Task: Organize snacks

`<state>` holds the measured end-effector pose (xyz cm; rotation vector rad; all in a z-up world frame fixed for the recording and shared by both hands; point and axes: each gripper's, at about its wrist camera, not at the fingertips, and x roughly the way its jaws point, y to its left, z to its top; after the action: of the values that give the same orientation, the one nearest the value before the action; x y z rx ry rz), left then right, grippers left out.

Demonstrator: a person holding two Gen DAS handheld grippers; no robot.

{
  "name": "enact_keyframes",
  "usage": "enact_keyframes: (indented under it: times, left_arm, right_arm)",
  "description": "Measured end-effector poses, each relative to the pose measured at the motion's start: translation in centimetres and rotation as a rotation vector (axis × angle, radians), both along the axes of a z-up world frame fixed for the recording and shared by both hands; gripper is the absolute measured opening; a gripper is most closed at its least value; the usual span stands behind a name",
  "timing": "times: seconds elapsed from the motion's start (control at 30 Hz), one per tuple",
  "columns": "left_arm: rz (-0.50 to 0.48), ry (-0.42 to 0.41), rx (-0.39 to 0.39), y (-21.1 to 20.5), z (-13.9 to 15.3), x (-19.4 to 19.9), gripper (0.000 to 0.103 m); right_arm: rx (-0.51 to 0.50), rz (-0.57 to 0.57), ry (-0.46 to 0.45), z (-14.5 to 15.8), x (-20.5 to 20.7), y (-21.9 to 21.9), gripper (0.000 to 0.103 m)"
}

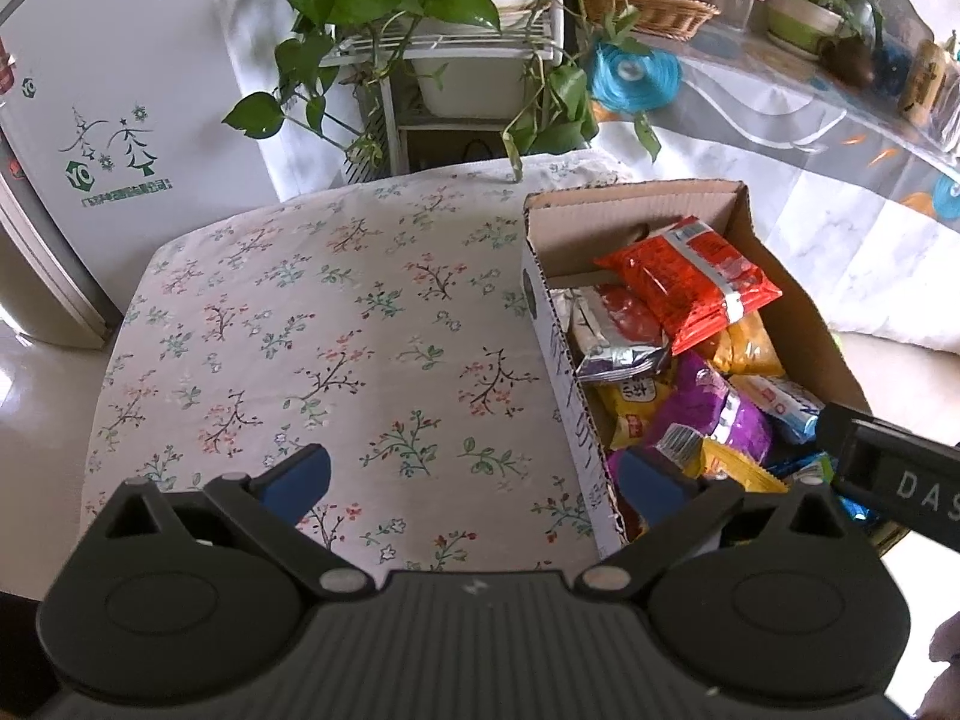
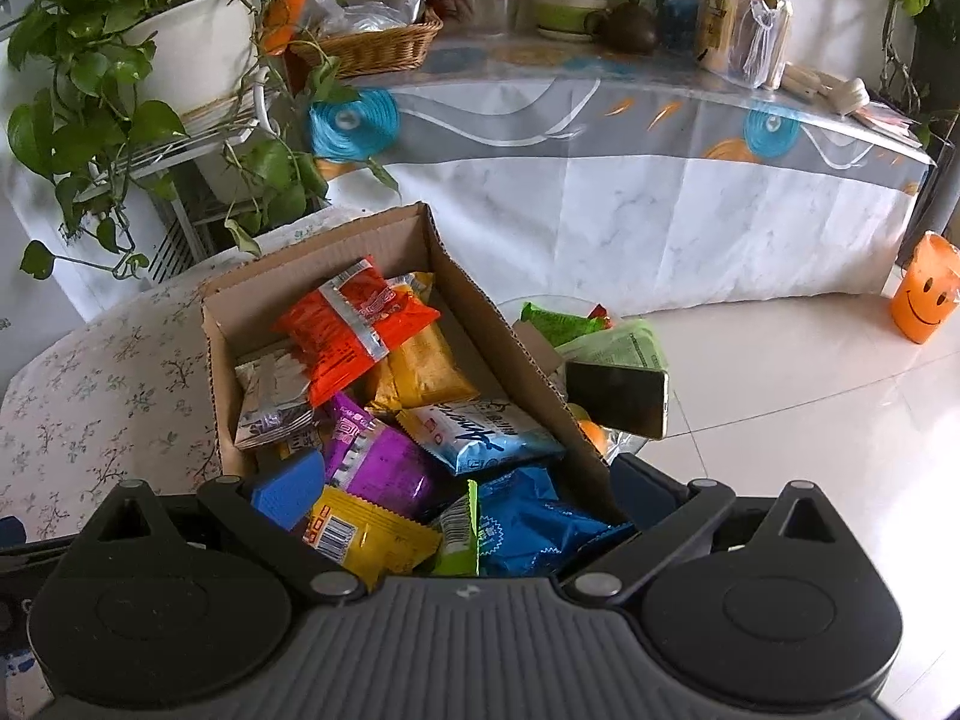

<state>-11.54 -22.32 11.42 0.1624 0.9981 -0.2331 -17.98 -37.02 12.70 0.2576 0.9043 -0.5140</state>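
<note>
An open cardboard box [image 1: 741, 204] [image 2: 456, 264] stands on a floral cloth [image 1: 336, 324] and holds several snack packets. A red packet [image 1: 690, 282] [image 2: 354, 324] lies on top at the far end, a purple one [image 1: 708, 402] [image 2: 384, 462] in the middle, and yellow [image 2: 366, 534] and blue [image 2: 534, 522] ones nearest. My left gripper [image 1: 474, 480] is open, straddling the box's left wall with nothing pinched. My right gripper [image 2: 468, 492] is open above the near packets, touching none that I can see. One of its black fingers [image 1: 888, 468] shows in the left wrist view.
A phone [image 2: 618, 396] and green packets [image 2: 558, 324] lie just right of the box. Behind stand a plant rack [image 1: 444, 54], a wicker basket [image 2: 372, 48] on a long covered table [image 2: 600, 204], and a fridge [image 1: 90, 120] at left. An orange smiley cup [image 2: 924, 294] sits on the tiled floor.
</note>
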Motion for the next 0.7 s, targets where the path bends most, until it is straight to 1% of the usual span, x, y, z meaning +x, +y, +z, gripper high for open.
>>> enact_keyframes:
  times: [0.2,0.37,0.5,0.7]
  left_arm:
    - [-0.007,-0.003,0.024,-0.30,-0.19,0.11,0.102]
    - [-0.028,-0.009,0.027,-0.68,-0.21,0.01,0.102]
    - [-0.046,-0.012,0.036,-0.91,-0.28,0.09,0.102]
    - [-0.041,-0.015,0.030,-0.50,-0.21,0.66,0.102]
  right_arm:
    - [-0.001,0.005,0.007,-0.05,0.20,0.12,0.103]
    - [0.002,0.012,0.007,-0.08,0.39,0.22,0.103]
    - [-0.022,0.013,0.017,-0.12,0.57,0.37,0.103]
    - [-0.022,-0.011,0.014,-0.08,0.62,0.02,0.103]
